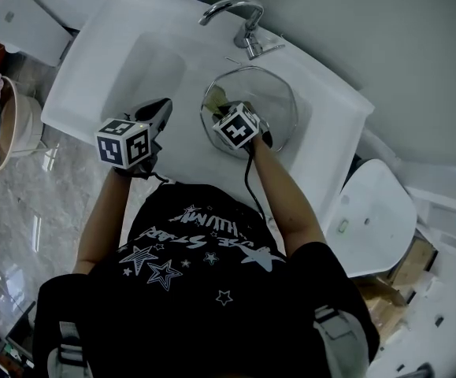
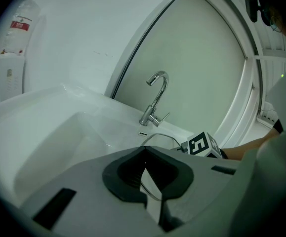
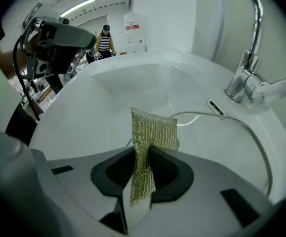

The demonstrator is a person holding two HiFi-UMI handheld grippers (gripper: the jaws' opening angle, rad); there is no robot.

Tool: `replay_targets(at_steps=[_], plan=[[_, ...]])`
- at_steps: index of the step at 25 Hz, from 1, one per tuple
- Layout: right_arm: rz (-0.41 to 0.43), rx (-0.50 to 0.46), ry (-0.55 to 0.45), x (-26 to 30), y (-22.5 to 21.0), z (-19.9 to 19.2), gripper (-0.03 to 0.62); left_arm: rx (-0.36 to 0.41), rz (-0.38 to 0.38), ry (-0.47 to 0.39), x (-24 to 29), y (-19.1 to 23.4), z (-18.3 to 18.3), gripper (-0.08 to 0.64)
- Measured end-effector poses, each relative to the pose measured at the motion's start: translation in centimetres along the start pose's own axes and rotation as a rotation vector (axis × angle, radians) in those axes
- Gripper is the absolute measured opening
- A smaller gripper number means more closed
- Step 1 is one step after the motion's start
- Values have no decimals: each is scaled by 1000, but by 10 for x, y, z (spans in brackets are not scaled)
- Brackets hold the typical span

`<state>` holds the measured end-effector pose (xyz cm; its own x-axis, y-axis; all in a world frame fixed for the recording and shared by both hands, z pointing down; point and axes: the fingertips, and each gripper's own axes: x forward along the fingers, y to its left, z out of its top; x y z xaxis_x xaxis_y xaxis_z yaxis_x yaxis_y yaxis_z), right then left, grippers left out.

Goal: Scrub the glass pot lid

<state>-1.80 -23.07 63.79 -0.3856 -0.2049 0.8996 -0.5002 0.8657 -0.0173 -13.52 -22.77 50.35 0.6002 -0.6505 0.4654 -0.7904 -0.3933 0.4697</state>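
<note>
The glass pot lid lies flat on the white sink counter just in front of the faucet. My right gripper is over the lid's near-left part, shut on a gold-green mesh scouring pad that sticks out past the jaws. The lid's metal rim curves to the right of the pad. My left gripper hovers over the basin to the left of the lid, shut with nothing in it. From the left gripper view the lid rim and the right gripper's marker cube show beyond the jaws.
The faucet stands close behind the lid. A white toilet is to the right of the sink, and a round basket stands on the floor at left. A person stands far off.
</note>
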Motion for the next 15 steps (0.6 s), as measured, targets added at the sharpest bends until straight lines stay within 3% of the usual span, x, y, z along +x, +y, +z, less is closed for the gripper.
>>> replay_targets(at_steps=[7, 15], plan=[[147, -50, 63, 6, 38, -25, 84, -15, 28, -9, -9, -8, -11, 8], [238, -111, 97, 1, 70, -49, 84, -15, 47, -7, -17, -22, -26, 8]])
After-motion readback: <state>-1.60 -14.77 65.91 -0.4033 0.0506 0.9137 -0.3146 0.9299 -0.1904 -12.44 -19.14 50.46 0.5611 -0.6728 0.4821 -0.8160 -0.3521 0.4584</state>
